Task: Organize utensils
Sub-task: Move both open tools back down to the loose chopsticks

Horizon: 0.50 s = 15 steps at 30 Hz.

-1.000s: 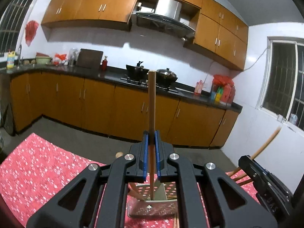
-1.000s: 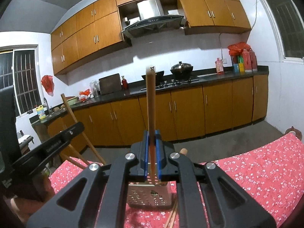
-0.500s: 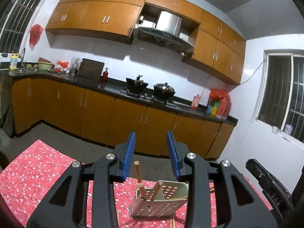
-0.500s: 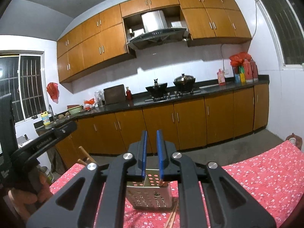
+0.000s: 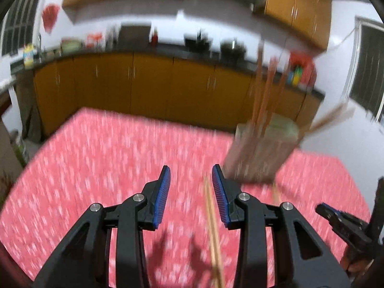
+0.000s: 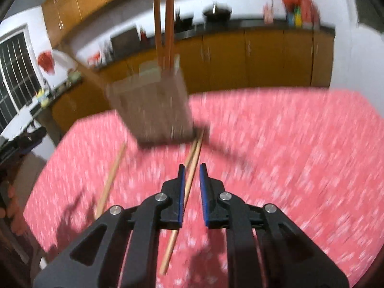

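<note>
On the red flowered cloth [image 5: 100,158] that covers the table stands a perforated metal utensil holder [image 5: 259,153], smeared by motion blur in both wrist views. Several wooden chopsticks [image 5: 262,100] rise out of it, most nearly upright, with one or two leaning far out over its side towards the window wall.

Loose chopsticks lie on the cloth in front of the holder. From the right wrist view a pair of them [image 6: 192,165] runs from the foot of the holder back under the right gripper [image 6: 192,175], passing through the narrow gap between its blue fingers [image 6: 181,192]. Those fingers are parted a little and still opening, and they do not press on the sticks, which lie flat on the cloth below. A single chopstick [image 6: 111,177] lies apart to the left, angled the same way.

From the left wrist view the left gripper [image 5: 191,175] hangs over the cloth, left of the holder, with its fingers spread clearly apart, opening and gripping nothing. A loose pair of chopsticks [image 5: 212,218] lies on the cloth beneath the gap, closer to the right-hand finger.

Behind the table runs a row of orange-brown cabinets [image 5: 144,84] under a dark worktop.
</note>
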### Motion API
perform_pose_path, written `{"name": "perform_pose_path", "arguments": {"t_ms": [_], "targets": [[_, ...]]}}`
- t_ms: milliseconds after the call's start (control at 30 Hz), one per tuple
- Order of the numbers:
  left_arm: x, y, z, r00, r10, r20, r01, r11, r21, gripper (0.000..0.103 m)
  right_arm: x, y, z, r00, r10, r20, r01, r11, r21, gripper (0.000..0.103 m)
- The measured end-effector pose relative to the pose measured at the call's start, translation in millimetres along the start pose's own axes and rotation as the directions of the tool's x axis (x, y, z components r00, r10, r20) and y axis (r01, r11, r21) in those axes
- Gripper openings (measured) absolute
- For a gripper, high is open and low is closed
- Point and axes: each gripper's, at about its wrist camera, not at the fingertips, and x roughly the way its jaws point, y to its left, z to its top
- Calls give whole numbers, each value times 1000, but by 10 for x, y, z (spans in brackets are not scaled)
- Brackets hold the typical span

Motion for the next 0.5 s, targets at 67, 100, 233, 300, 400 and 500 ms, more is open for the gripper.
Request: {"name": "perform_pose_path", "arguments": {"t_ms": [67,100,233,300,400,500], "targets": [[109,55,-222,997,-14,-73,13,1000,-10,37,168,29,-159,998,14,-68,-14,1000,0,14],[148,52,-301,995,-19,-97,18,1000,-10,37,248,62,-240,995,20,-100,-21,1000,-6,14],[262,86,-616,982,-54,-178,50,998,-26,37,429,192,-438,987,3,-160,-9,999,-37,14],[296,64,-716,975,-74,-208,68,997,-35,36,450,225,-494,988,-19,-155,10,998,-59,12],[324,15,-829,965,-104,-241,98,994,-37,33,439,221,-475,987,-84,-139,71,993,-98,10],[354,-42,-886,957,-123,-263,120,992,-26,30,415,61,-427,984,-128,-125,123,991,-48,8]]}}
